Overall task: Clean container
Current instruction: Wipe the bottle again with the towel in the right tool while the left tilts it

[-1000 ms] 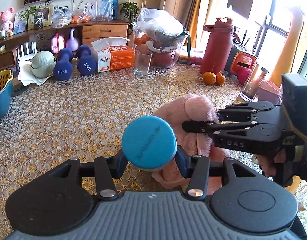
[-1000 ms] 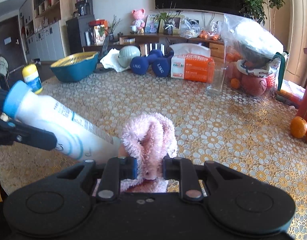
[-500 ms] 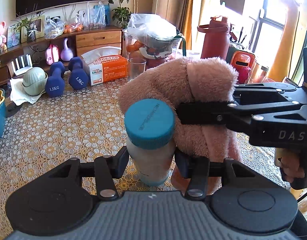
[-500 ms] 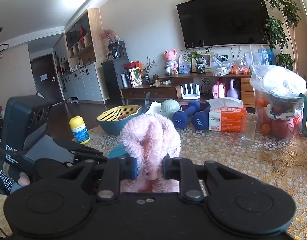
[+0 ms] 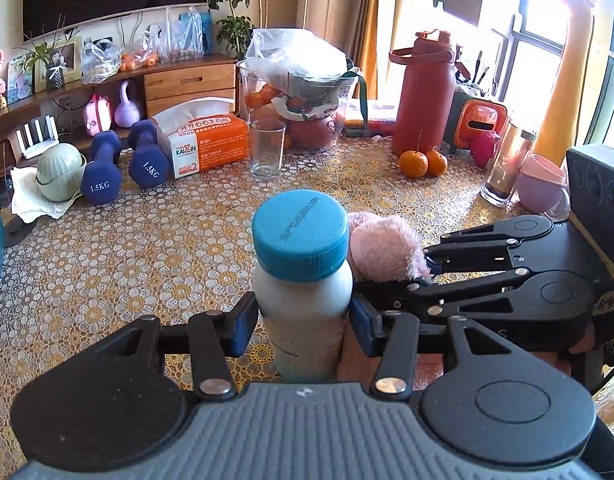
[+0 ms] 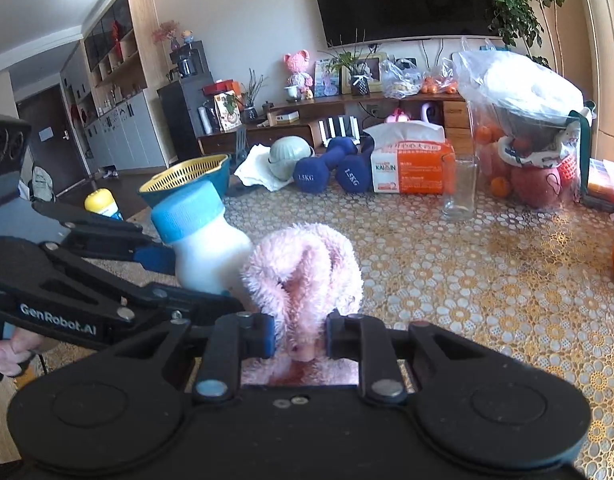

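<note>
A white plastic bottle [image 5: 303, 312] with a blue screw cap [image 5: 301, 234] stands upright between the blue pads of my left gripper [image 5: 303, 326], which is shut on its body. A fluffy pink cloth [image 5: 383, 250] presses against the bottle's right side just under the cap. My right gripper [image 6: 299, 338] is shut on that pink cloth [image 6: 303, 268], and the same bottle [image 6: 205, 248] shows to its left, touching the cloth. In the left wrist view the right gripper's black linkage [image 5: 503, 280] reaches in from the right.
A lace-patterned table [image 5: 127, 248] carries a drinking glass [image 5: 267, 148], an orange tissue box [image 5: 203, 142], blue dumbbells [image 5: 123, 162], tangerines [image 5: 423, 162], a red flask [image 5: 423, 96], a glass jar [image 5: 507, 164] and a pink cup [image 5: 543, 184]. A teal basket [image 6: 187, 176] and a yellow-capped bottle [image 6: 103, 204] stand left.
The bottle has gone from lying tilted toward the camera to upright. The cloth was raised high beside the cap and has since dropped lower against the bottle's right side.
</note>
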`<state>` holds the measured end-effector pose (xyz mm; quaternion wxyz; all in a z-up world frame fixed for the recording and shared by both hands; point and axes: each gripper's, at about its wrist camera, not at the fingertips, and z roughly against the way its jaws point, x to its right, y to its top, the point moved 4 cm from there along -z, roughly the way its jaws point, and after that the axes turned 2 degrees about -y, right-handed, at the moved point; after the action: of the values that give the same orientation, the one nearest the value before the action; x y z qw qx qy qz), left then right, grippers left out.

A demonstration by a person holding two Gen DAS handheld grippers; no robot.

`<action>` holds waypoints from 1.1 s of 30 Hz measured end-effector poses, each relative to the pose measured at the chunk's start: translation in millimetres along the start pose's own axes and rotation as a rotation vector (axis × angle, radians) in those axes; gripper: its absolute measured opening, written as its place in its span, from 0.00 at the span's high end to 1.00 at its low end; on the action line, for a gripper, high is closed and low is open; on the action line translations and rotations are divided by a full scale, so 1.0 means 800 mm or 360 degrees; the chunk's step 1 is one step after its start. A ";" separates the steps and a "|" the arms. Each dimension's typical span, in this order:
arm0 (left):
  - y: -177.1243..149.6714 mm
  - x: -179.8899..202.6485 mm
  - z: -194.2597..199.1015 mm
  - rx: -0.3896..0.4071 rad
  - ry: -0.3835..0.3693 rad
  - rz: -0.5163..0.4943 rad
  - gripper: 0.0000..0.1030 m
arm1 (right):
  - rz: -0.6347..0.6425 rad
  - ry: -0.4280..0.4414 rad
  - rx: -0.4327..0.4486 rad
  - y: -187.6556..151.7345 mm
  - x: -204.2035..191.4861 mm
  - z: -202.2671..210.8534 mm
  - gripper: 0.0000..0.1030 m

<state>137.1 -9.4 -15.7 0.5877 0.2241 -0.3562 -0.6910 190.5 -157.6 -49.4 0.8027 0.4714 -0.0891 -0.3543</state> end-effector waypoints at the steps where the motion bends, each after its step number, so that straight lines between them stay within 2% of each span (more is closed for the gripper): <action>1: 0.000 0.000 0.000 -0.0001 0.0000 -0.0001 0.52 | 0.0004 -0.0012 -0.0022 -0.003 0.001 -0.003 0.81; 6: 0.002 0.001 -0.002 -0.0003 -0.0011 -0.0007 0.52 | -0.0008 -0.0059 -0.0117 -0.020 0.007 -0.014 0.81; 14: 0.005 -0.001 0.001 -0.0025 0.0001 -0.0051 0.51 | 0.0005 -0.0212 -0.0220 -0.034 0.014 -0.031 0.80; 22: 0.011 -0.003 0.013 -0.0015 0.0045 -0.0173 0.51 | 0.0009 -0.0231 -0.0224 -0.035 0.014 -0.033 0.79; 27: 0.033 0.002 0.029 0.0074 0.0050 -0.0265 0.50 | 0.0012 -0.0229 -0.0220 -0.035 0.014 -0.033 0.79; 30: 0.048 0.007 0.029 0.0080 0.0056 -0.0339 0.48 | 0.0018 -0.0228 -0.0220 -0.035 0.013 -0.032 0.79; 33: 0.060 0.015 0.026 0.0055 0.0009 -0.0431 0.48 | 0.0017 -0.0229 -0.0219 -0.035 0.013 -0.032 0.79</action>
<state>150.5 -18.9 35.1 0.4861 0.2822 -0.3328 -0.7572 196.6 -155.0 -88.0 0.8267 0.3879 -0.1243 -0.3882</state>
